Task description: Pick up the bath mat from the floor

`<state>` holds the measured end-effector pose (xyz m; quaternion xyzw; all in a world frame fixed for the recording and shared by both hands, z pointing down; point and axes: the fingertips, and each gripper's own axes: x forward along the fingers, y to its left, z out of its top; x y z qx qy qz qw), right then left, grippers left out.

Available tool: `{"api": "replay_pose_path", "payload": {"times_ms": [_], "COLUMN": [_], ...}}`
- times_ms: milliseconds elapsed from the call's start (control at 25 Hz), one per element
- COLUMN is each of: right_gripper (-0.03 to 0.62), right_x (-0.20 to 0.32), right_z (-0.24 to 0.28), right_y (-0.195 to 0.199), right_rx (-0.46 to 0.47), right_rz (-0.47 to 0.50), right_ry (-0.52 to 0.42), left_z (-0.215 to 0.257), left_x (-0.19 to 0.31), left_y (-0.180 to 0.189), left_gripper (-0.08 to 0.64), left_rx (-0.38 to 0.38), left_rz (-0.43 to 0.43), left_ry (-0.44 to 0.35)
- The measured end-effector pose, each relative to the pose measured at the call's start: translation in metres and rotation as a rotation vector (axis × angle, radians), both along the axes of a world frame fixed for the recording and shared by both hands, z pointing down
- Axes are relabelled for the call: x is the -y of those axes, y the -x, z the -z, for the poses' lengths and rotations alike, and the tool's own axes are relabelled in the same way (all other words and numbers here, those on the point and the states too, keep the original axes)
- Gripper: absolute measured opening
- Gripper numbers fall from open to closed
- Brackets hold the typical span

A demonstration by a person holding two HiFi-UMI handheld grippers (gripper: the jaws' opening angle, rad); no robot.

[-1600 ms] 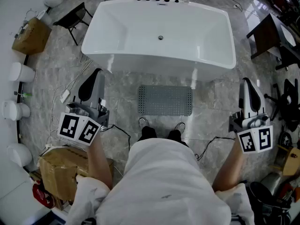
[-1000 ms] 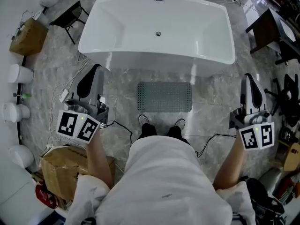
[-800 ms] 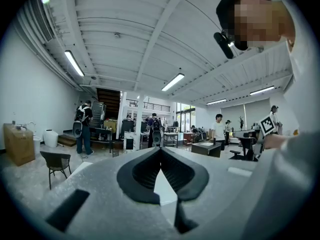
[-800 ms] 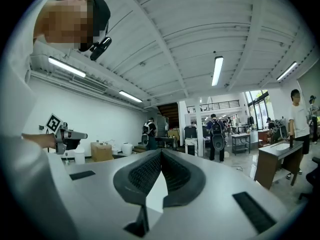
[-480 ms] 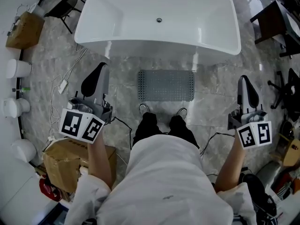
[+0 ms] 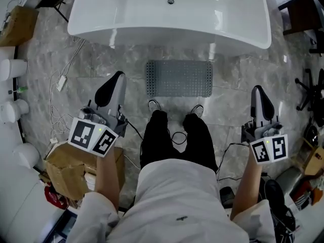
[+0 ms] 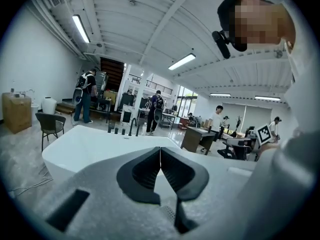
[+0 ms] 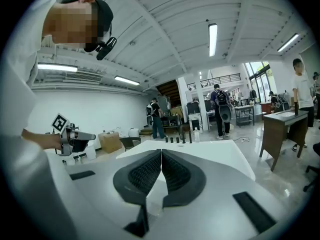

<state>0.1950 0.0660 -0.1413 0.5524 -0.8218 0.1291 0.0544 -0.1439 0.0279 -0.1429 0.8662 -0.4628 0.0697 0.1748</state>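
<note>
Mat status: bath mat (image 6: 178, 78) lies flat on the floor, between the bathtub (image 6: 167, 19) and the person's shoes (image 6: 153, 105), just ahead of the toes.

Left gripper (image 6: 116, 80) and right gripper (image 6: 257, 91) are held either side of the legs, well apart from the mat. Both sets of fingers are pressed together, with nothing in them.

Risks:
- Fingers must part before contact, or they just shove the mat.
- The mat sits flush on tile, so closing on top likely skids off. Get one finger under an edge.
- The cable (image 6: 132, 133) by the feet could snag on the way down.

Room: the far edge is tight against the tub and the near edge is crowded by the shoes. Both short ends have open floor, so approach from there.
</note>
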Motion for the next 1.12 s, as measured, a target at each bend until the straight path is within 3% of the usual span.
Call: {"api": "replay_pose_path", "payload": {"times_ms": [280, 440, 680, 1120], "right_gripper": [0.008, 0.008, 0.008, 0.008], "right_x": [0.016, 0.019, 0.016, 0.034], "right_z": [-0.099, -0.172, -0.293, -0.495], "right_y": [-0.012, -0.017, -0.019, -0.033], "right_rx": [-0.044, -0.098, -0.126, -0.19], "right_rz": [-0.008, -0.012, -0.017, 0.01], "right_ry": [0.049, 0.095, 0.203, 0.307], "left_z": [-0.092, -0.163, -0.281, -0.476], "left_x": [0.009, 0.01, 0.01, 0.033], "left_y": [-0.009, -0.007, 0.008, 0.03], "left_gripper": [0.012, 0.012, 0.012, 0.014], "left_rx": [0.054, 0.092, 0.114, 0.133], "left_rz": [-0.044, -0.074, -0.051, -0.049], "left_ry": [-0.008, 0.033, 0.137, 0.195]}}
